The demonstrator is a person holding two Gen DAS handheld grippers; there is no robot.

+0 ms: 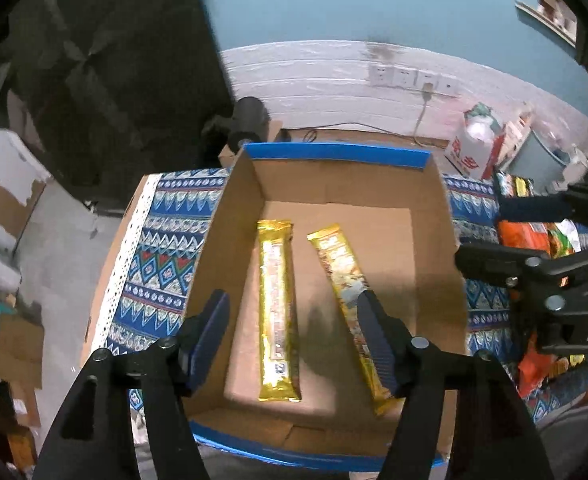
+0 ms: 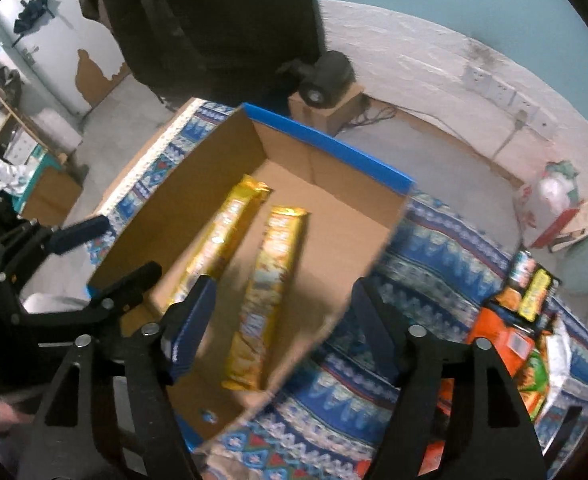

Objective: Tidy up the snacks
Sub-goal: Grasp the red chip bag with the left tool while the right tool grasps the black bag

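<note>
An open cardboard box (image 1: 333, 154) (image 2: 325, 144) with a blue rim sits on a patterned blue tablecloth (image 1: 166, 264) (image 2: 433, 260). Two long gold snack packs lie on its floor, the left gold pack (image 1: 278, 312) (image 2: 218, 236) straight and the right gold pack (image 1: 341, 272) (image 2: 270, 280) slanted. My left gripper (image 1: 292, 300) (image 2: 114, 254) hangs open above the box, holding nothing. My right gripper (image 2: 282, 286) (image 1: 505, 232) is open too, over the box's right wall, also with nothing in it. A pile of orange and green snack bags (image 1: 533, 236) (image 2: 513, 320) lies right of the box.
A black round device (image 2: 325, 76) stands on a small cardboard box behind the table. A red and white bag (image 1: 473, 148) sits at the back right by the wall. Wall sockets (image 1: 405, 78) with a cable are behind. Bare floor lies left of the table.
</note>
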